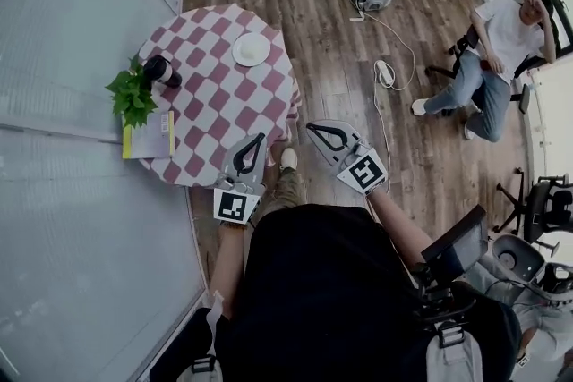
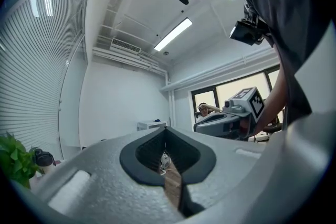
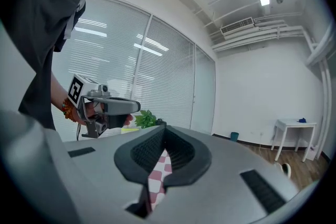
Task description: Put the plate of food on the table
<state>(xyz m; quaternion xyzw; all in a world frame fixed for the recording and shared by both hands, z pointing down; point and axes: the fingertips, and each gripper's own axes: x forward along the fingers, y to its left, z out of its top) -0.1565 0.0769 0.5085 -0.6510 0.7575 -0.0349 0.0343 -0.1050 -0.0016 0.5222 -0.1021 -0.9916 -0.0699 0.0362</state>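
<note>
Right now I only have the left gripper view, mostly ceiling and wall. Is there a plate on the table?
Observer: Yes, head view shows a white plate on the checked table, toward its far side.
Operator: Anything else there?
Observer: A yellow book lies at its left edge, beside the potted plant.
Operator: Right gripper?
Observer: Right gripper is shut, nothing between its jaws, beside the table's near edge.

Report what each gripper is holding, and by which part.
Nothing is held. The left gripper and the right gripper both have their jaws shut with nothing between them. The white plate lies on the checked table, apart from both.
</note>
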